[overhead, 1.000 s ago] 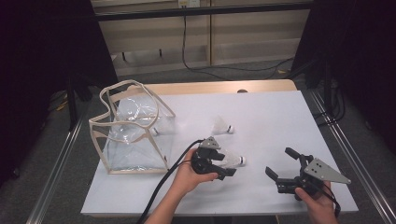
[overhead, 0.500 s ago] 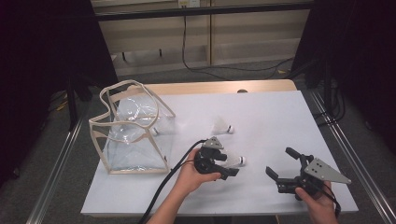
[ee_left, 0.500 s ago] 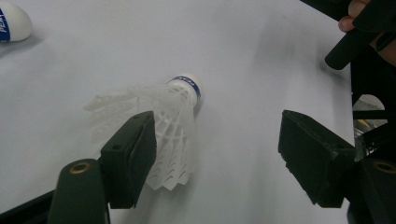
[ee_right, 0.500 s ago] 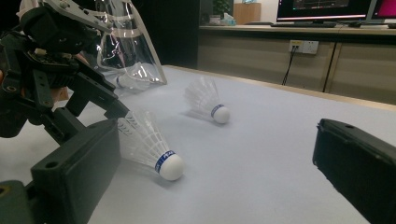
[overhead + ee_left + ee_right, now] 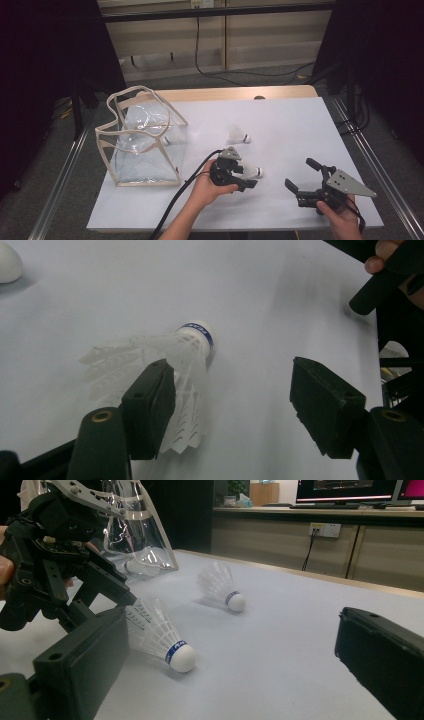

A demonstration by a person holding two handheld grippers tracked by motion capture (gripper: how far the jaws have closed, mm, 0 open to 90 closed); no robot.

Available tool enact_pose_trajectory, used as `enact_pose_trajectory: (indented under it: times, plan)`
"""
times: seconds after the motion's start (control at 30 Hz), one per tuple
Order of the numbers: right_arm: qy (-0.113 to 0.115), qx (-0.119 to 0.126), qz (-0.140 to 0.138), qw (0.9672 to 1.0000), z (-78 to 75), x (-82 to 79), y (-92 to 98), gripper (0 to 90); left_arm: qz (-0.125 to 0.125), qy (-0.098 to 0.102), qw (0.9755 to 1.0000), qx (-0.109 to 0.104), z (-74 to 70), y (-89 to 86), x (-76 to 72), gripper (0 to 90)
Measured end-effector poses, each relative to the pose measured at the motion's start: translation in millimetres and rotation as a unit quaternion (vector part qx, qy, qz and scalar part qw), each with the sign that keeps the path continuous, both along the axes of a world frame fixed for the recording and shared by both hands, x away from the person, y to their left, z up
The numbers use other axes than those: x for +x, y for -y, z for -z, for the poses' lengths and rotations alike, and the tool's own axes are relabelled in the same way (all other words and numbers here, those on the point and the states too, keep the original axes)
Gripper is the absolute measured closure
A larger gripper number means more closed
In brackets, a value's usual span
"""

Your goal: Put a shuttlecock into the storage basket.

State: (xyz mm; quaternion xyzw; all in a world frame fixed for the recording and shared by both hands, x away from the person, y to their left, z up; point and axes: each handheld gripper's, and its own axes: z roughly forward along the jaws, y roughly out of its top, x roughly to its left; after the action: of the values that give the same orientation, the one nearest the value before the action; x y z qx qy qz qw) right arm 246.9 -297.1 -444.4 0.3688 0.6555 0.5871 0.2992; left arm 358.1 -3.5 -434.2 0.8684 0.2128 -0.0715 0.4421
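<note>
A white feather shuttlecock (image 5: 256, 172) (image 5: 167, 357) (image 5: 161, 636) with a blue-banded cork lies on its side on the white table (image 5: 300, 120). My left gripper (image 5: 246, 176) (image 5: 230, 385) straddles its feathers. The jaws have just been closing, with the shuttlecock between them. One jaw touches the feathers and the other stands well apart, so the gripper is open. A second shuttlecock (image 5: 237, 136) (image 5: 222, 587) lies a little farther back. My right gripper (image 5: 300, 173) (image 5: 230, 630) rests open at the front right with nothing between its jaws, pointing toward the left gripper (image 5: 95, 585).
A clear plastic bag (image 5: 142, 145) (image 5: 135, 530) with beige trim stands open at the table's left, and a shuttlecock (image 5: 137, 566) lies inside it. The left gripper's cable (image 5: 175, 200) trails off the front edge. Dark space surrounds the table.
The left gripper's jaws stand slightly closer around the shuttlecock's feathers. Both hands have stayed where they were.
</note>
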Motion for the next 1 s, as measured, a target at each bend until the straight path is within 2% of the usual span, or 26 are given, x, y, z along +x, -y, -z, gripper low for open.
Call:
enact_pose_trajectory:
  times: [0.3,0.7,0.9,1.0]
  plan:
    - [-0.001,0.001,0.000,1.0000,0.1,-0.1,0.3,0.6,-0.005,-0.001,1.0000,0.000,4.4,4.8,2.3,37.5]
    - [0.000,-0.001,-0.003,1.0000,0.1,-1.0,0.5,0.6,-0.017,-0.004,0.9998,0.009,12.4,8.7,7.7,50.2]
    - [0.000,-0.001,0.000,1.0000,0.1,-0.9,2.2,0.6,-0.020,-0.007,0.9997,0.015,16.2,9.9,10.8,62.7]
    - [-0.001,-0.002,-0.002,1.0000,0.1,-1.3,1.0,0.6,-0.020,-0.012,0.9996,0.016,17.7,10.7,10.7,73.7]
